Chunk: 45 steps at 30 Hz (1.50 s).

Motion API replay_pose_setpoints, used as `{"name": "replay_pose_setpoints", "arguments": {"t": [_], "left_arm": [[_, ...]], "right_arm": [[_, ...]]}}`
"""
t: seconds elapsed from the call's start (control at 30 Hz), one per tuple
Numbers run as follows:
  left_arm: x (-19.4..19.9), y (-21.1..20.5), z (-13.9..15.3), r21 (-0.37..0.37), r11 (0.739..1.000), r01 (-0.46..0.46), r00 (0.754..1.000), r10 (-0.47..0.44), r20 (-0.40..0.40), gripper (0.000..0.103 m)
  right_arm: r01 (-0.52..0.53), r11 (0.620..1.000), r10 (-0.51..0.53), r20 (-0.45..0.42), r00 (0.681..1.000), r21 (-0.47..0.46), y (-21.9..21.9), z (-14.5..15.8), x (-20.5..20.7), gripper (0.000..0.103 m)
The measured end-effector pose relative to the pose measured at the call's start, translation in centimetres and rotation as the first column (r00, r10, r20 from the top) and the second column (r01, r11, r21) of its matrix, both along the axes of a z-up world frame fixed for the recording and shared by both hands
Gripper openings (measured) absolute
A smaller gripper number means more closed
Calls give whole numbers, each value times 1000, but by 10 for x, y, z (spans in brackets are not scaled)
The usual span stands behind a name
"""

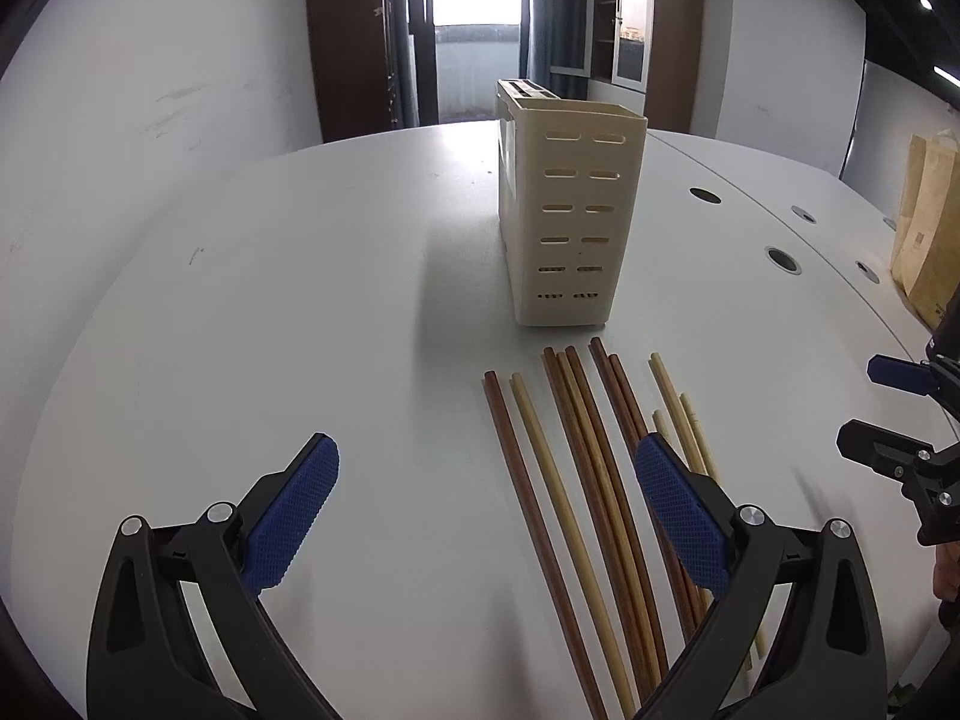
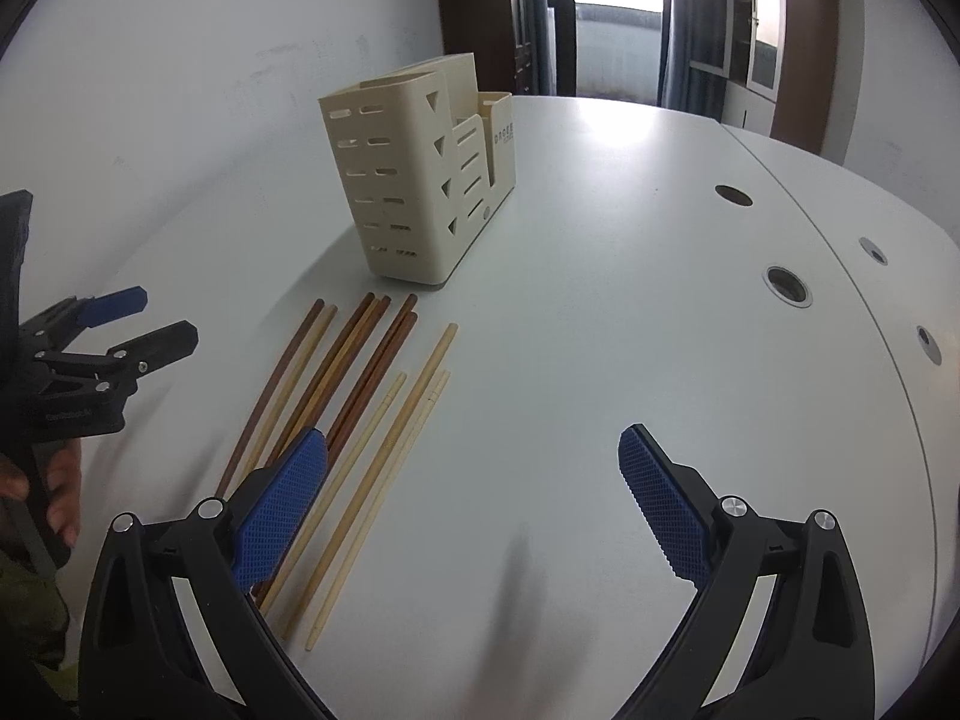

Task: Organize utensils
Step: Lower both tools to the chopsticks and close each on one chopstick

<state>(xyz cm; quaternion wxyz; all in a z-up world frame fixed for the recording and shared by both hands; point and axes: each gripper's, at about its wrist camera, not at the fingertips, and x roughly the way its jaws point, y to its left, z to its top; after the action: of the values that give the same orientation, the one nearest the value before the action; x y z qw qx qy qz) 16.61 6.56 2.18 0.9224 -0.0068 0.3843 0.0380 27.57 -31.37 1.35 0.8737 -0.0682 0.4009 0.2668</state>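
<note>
Both the left claw [image 1: 486,516] and right claw [image 2: 474,504] gape wide, empty; chopsticks [image 1: 576,480] lie before the holder [image 1: 570,222].

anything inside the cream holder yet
Nothing sticks out above the holder, and no sticks show through its side slots. Its walls hide the bottom, so that can't be checked. All the chopsticks lie on the table in front of it.

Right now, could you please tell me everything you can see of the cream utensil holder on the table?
The utensil holder is a cream box, plastic by its look, standing upright on the white table. Its tall end wall has rows of slots; a side wall has triangular cut-outs. It steps down into lower compartments with an upright panel bearing small lettering. No utensil shows above its rims. The chopsticks lie just before it, apparently not touching.
</note>
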Motion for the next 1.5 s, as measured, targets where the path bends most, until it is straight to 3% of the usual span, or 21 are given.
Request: {"name": "replay_pose_setpoints", "arguments": {"t": [0.23,0.4,0.57,0.67,0.77,0.97,1.1,1.23,1.5], "left_arm": [[32,12,-4,-41,999,-4,997,1,-81,96],[60,26,-16,-113,993,-31,982,10,-189,91],[80,28,-23,-91,995,-33,972,10,-237,89],[90,31,-31,-102,994,-35,962,6,-274,84],[98,33,-39,-101,994,-42,952,9,-306,78],[109,35,-52,-121,991,-49,939,4,-344,71],[115,34,-63,-113,992,-52,930,7,-368,65],[116,32,-67,-117,992,-44,928,-3,-373,57],[117,28,-72,-110,993,-35,927,-9,-376,55]], "right_arm": [[13,1000,-16,-83,996,-26,17,-4,29,99],[20,999,-27,-149,988,-46,27,-13,47,99],[28,996,-43,-175,984,-86,35,-19,59,98],[37,994,-58,-208,976,-101,38,-26,66,90],[49,992,-75,-218,973,-119,41,-32,73,89],[61,989,-94,-252,963,-136,43,-45,83,79],[55,987,-94,-263,960,-150,45,-50,86,66],[41,987,-81,-267,960,-153,49,-52,86,65],[32,983,-81,-268,960,-181,58,-59,85,60]]}}
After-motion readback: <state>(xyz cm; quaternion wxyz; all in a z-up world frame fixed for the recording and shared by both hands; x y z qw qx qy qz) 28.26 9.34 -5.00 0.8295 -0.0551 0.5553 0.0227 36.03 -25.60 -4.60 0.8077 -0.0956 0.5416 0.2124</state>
